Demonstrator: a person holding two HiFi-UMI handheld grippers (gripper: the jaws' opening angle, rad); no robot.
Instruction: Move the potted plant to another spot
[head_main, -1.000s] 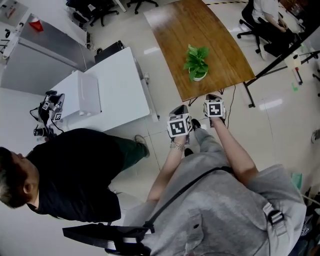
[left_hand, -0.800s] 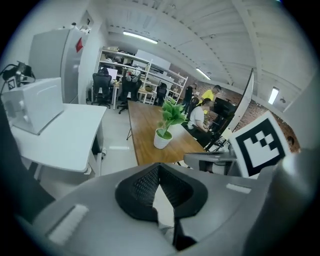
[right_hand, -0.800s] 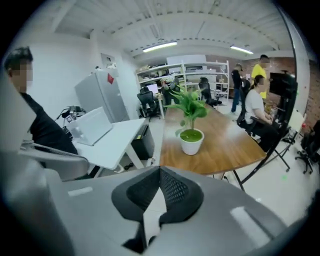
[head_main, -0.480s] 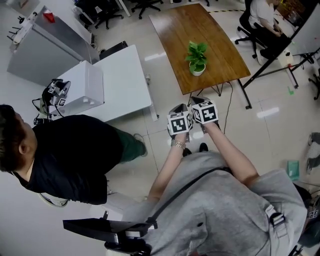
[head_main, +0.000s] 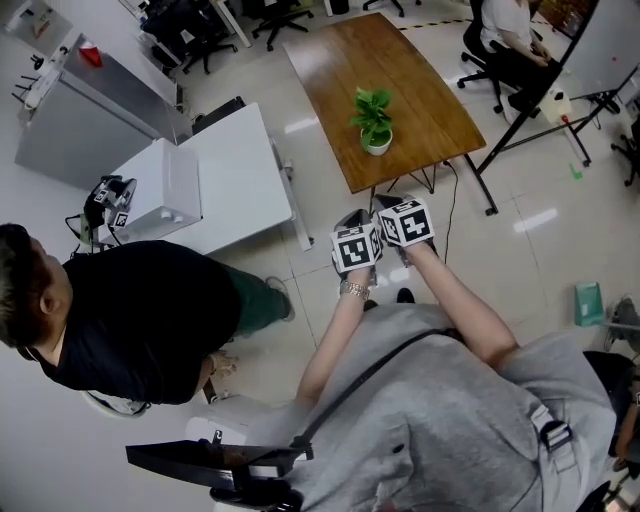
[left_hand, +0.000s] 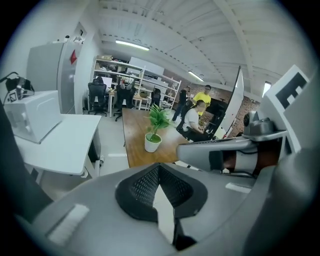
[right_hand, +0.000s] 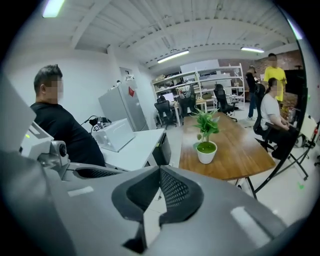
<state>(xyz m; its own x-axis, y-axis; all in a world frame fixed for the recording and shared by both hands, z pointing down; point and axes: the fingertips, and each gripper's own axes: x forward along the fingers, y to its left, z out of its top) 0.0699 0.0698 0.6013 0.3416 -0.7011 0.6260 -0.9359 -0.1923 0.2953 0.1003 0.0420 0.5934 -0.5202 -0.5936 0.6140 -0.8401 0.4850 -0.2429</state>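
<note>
The potted plant (head_main: 375, 128), green leaves in a small white pot, stands on the brown wooden table (head_main: 420, 100) toward its near end. Both grippers hang in the air over the floor, short of the table's near edge. My left gripper (head_main: 354, 218) and right gripper (head_main: 386, 203) are side by side, nearly touching, and point toward the table. Seen along the left gripper (left_hand: 160, 172), the plant (left_hand: 152, 134) lies ahead and well beyond the jaws, which are shut on nothing. The right gripper (right_hand: 161, 172) is also shut and empty, with the plant (right_hand: 206, 140) ahead to its right.
A white desk (head_main: 235, 185) with a white box (head_main: 165, 190) stands left of the wooden table. A person in black (head_main: 150, 320) stands close on the left. Another person sits in an office chair (head_main: 500, 35) at the table's far side. A black-legged stand (head_main: 520, 105) is on the right.
Both grippers have come up and the right one has closed in beside the left. The plant has not moved on the table.
</note>
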